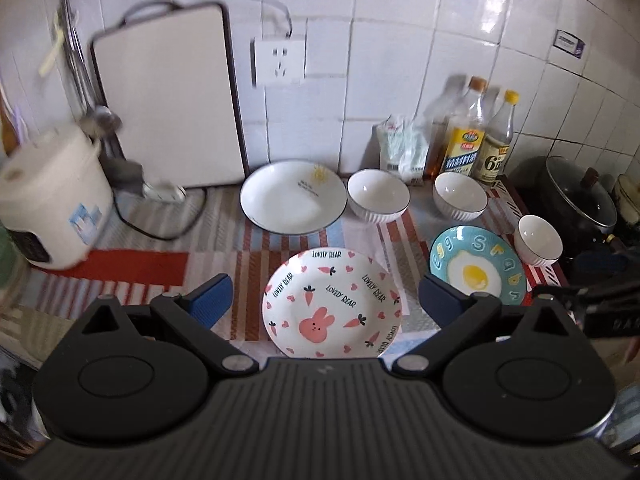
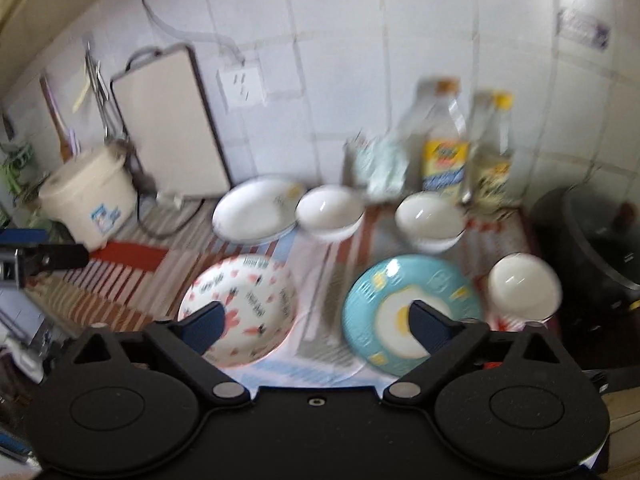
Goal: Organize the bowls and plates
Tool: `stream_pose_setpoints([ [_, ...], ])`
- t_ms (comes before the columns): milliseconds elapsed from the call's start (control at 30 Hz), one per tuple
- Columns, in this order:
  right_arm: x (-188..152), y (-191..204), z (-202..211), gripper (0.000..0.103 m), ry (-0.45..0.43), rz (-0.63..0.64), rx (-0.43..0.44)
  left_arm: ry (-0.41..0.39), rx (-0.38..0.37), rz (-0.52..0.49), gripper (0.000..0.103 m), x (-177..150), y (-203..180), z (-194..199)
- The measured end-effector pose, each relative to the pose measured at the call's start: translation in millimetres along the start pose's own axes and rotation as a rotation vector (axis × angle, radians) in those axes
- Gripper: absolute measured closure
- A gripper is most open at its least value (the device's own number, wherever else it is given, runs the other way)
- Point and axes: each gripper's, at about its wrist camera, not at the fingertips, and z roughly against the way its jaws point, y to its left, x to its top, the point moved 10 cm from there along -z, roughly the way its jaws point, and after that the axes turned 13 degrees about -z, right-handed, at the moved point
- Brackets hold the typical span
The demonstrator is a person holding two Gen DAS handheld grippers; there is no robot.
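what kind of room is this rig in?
Most likely a home kitchen counter: tiled wall behind, a rice cooker at the left, oil bottles against the tiles, a lidded black pot at the right.

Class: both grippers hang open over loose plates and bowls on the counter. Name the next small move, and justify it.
Probably lower the open left gripper onto the rabbit plate, which lies framed between its fingers, nearest and untouched. Three plates and three bowls still lie separate, so stacking starts with a first pick.
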Motion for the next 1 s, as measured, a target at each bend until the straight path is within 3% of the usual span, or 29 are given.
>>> stream_pose_setpoints([
  [67,-9,11,-22,0.007,0.027,0.024,0.005,0.015,-0.055,0.017,0.007,-8,9,-24],
  [200,-23,27,-66,0.014,0.076,0.027,0.022,0.071,-0.09,0.021,0.028,-31,26,-80],
  [333,-36,27,-113,0.023,0.093,0.0,0.016,0.114,-0.106,-0.007,0.039,-55,35,-131],
  [467,-50,16,-152,0.038,0.134,-0.104,0.024,0.146,-0.108,0.02,0.044,-74,46,-166],
  [700,-64,11,-184,0.049,0.163,-0.16,-0.011,0.178,-0.156,0.0,0.045,-89,48,-193],
  [867,-72,11,-197,0.063,0.198,-0.16,-0.032,0.211,-0.167,0.019,0.059,-95,52,-209],
  [900,-74,11,-200,0.064,0.206,-0.163,-0.035,0.221,-0.169,0.027,0.066,-97,54,-212],
  [1000,-79,7,-206,0.073,0.23,-0.209,-0.036,0.228,-0.162,0.051,0.069,-99,59,-216],
])
